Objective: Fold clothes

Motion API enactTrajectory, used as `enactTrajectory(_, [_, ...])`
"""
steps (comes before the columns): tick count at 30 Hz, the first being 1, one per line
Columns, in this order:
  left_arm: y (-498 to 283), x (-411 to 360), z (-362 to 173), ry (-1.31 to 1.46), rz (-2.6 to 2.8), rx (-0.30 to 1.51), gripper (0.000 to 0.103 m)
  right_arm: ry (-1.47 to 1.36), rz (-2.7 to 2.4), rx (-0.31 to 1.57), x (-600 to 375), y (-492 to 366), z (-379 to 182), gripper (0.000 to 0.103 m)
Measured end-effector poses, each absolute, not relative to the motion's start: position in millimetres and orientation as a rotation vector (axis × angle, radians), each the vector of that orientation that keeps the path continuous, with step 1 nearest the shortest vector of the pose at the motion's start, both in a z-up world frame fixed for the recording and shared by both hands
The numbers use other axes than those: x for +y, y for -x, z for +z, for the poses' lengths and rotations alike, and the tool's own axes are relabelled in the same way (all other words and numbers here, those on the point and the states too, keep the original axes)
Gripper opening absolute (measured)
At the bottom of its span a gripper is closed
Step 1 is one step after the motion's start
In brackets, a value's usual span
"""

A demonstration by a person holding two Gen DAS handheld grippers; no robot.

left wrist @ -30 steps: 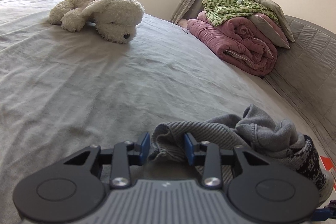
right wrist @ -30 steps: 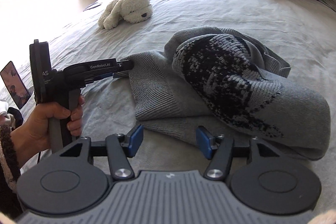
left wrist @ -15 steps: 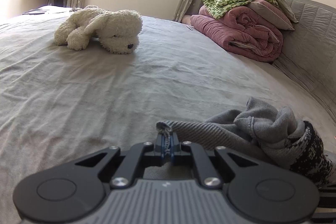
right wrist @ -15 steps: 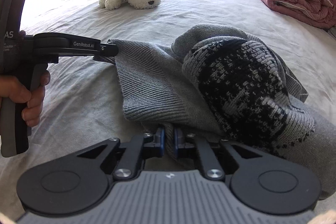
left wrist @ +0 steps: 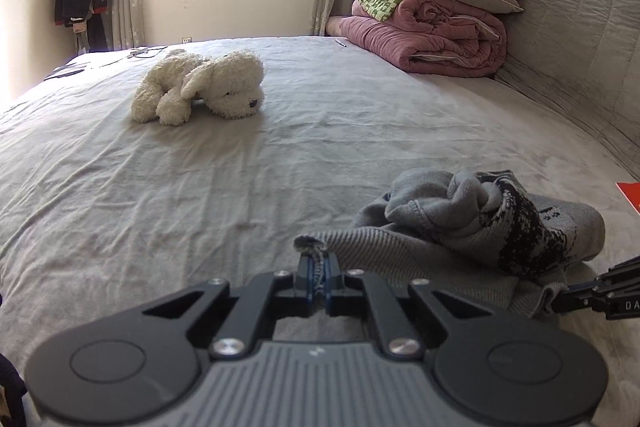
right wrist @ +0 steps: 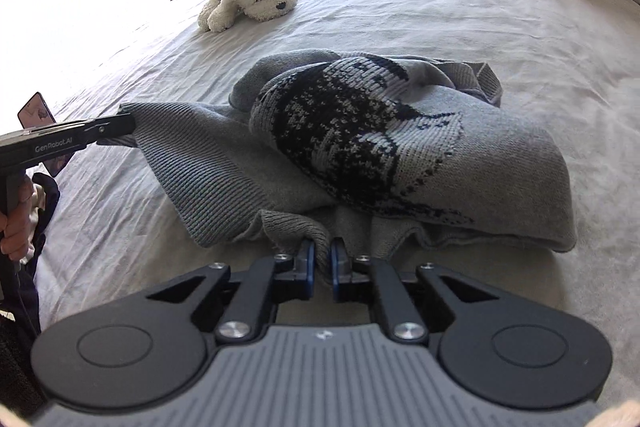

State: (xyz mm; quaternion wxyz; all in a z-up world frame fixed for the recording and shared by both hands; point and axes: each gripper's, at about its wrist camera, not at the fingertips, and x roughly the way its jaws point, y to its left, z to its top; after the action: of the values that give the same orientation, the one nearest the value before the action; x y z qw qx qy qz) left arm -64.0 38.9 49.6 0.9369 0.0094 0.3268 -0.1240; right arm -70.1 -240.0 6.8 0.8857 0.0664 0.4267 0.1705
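A grey knitted sweater (right wrist: 460, 155) with a black-and-white pattern lies crumpled on the bed. In the left wrist view the same sweater (left wrist: 460, 227) bunches up to the right. My left gripper (left wrist: 317, 277) is shut on a corner of its ribbed hem, and it shows in the right wrist view as the left gripper (right wrist: 124, 125) pinching the hem's far left corner. My right gripper (right wrist: 322, 261) is shut on the near edge of the hem. The right gripper (left wrist: 560, 297) tip enters the left wrist view at the right edge.
A white plush dog (left wrist: 200, 91) lies farther up the grey bed sheet (left wrist: 200, 187). Folded pink quilts topped with a green patterned cloth (left wrist: 428, 15) are stacked by the padded headboard (left wrist: 580, 35). A person's hand (right wrist: 14, 227) holds the left gripper handle. Dark clothes hang by the window.
Both grippers went from open to shut on the sweater's hem. They have since lifted and drawn the hem slightly apart, and the views have pulled back.
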Motion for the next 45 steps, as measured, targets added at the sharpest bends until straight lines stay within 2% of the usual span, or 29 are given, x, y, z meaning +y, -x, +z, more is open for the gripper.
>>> enactTrajectory(12, [150.2,18.4,59.4,-0.065,-0.392,0.746,0.005,-0.214,0.347,0.869,-273.3,101.1,25.1,0.009])
enactTrajectory(21, [166.2,4.2,33.9,-0.150,-0.524,0.895,0.004,-0.224,0.334,0.892,-281.0,100.9,27.9,0.010])
enactTrajectory(23, [163.8,4.3,27.8,-0.163,-0.549,0.913,0.005,-0.229,0.340,0.897,-280.3,99.7,28.5,0.014])
enactTrajectory(26, [156.6,6.3,29.6,-0.164,-0.584,0.931,0.009,-0.237,0.344,0.893,-279.2,97.6,31.5,0.020])
enactTrajectory(27, [154.0,7.1,30.9,-0.164,-0.595,0.937,0.014,-0.236,0.347,0.890,-279.1,96.3,32.9,0.020])
enactTrajectory(28, [150.2,8.4,33.1,-0.156,-0.601,0.936,0.020,-0.234,0.352,0.889,-278.8,95.1,34.2,0.020])
enactTrajectory(29, [145.4,10.1,36.3,-0.142,-0.603,0.929,0.037,-0.230,0.356,0.885,-278.2,93.8,35.7,0.023])
enactTrajectory(30, [140.6,11.8,39.4,-0.129,-0.605,0.923,0.045,-0.225,0.358,0.878,-277.3,92.5,37.5,0.027])
enactTrajectory(31, [135.1,13.5,42.5,-0.116,-0.600,0.913,0.045,-0.221,0.359,0.870,-276.3,91.1,39.3,0.037])
enactTrajectory(32, [128.9,14.9,45.5,-0.104,-0.590,0.901,0.045,-0.215,0.360,0.863,-274.8,89.2,41.4,0.040])
enactTrajectory(37, [77.9,22.3,46.9,0.037,-0.516,0.872,0.048,-0.191,0.370,0.823,-260.5,73.0,51.4,0.040])
enactTrajectory(45, [16.6,28.0,9.0,0.222,-0.447,0.896,0.049,-0.120,0.409,0.766,-217.0,32.8,45.5,0.043])
